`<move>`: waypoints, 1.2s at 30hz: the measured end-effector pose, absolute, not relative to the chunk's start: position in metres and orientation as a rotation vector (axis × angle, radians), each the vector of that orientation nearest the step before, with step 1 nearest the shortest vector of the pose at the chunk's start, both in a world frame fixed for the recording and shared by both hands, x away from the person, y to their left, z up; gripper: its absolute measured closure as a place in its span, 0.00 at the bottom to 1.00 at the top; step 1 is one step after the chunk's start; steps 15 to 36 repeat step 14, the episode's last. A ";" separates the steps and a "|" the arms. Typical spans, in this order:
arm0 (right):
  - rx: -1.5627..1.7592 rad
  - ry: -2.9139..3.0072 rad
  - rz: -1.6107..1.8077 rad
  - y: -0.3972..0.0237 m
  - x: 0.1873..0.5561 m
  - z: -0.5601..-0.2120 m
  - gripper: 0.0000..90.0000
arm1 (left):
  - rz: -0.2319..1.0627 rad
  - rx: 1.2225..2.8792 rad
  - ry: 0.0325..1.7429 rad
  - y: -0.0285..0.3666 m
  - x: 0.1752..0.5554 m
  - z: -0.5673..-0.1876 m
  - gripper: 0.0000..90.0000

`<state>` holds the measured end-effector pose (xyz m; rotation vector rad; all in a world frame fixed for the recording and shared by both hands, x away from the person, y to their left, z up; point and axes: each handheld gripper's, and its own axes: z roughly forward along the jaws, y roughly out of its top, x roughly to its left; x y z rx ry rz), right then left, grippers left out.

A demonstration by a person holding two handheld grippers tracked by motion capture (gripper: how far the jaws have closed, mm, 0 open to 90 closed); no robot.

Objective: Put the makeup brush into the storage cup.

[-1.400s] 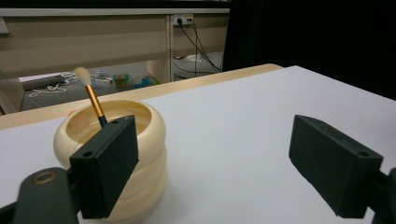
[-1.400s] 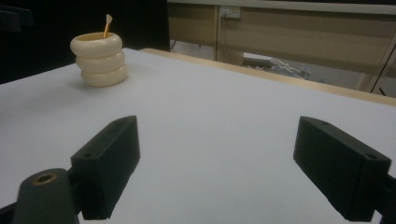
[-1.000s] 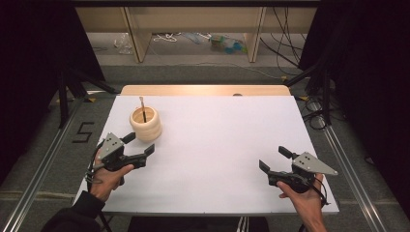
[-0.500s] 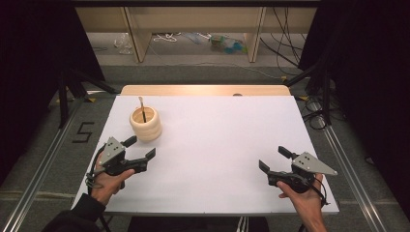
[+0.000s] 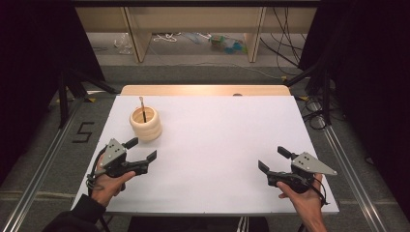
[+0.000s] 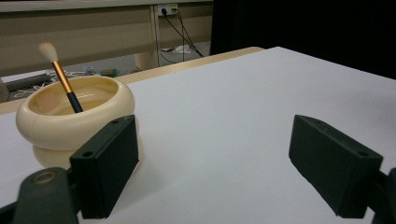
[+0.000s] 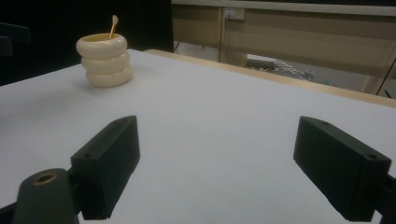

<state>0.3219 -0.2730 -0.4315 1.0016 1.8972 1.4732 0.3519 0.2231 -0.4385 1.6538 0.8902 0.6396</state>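
Upright, brush in ribbed cup — bristles up, leaning slightly, left gripper near, right gripper apart — both open

Only the cream ribbed ceramic pot in the frame's upper left blocked the white tabletop; elsewhere lay open.

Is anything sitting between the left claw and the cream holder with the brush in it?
Nothing visible. The left claw is open just short of the cream holder, with bare white table between them. The brush stands inside the holder, bristles up.
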 end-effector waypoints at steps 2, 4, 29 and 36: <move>1.001 1.900 1.473 -0.273 0.322 -0.431 0.17 | 0.639 1.653 0.888 0.223 0.352 -0.438 0.17; 1.002 1.903 1.467 -0.273 0.322 -0.431 0.17 | 0.631 1.647 0.894 0.222 0.352 -0.438 0.17; 0.999 1.899 1.470 -0.273 0.322 -0.431 0.17 | 0.638 1.657 0.877 0.222 0.352 -0.438 0.17; 0.999 1.899 1.470 -0.273 0.322 -0.431 0.17 | 0.638 1.657 0.877 0.222 0.352 -0.438 0.17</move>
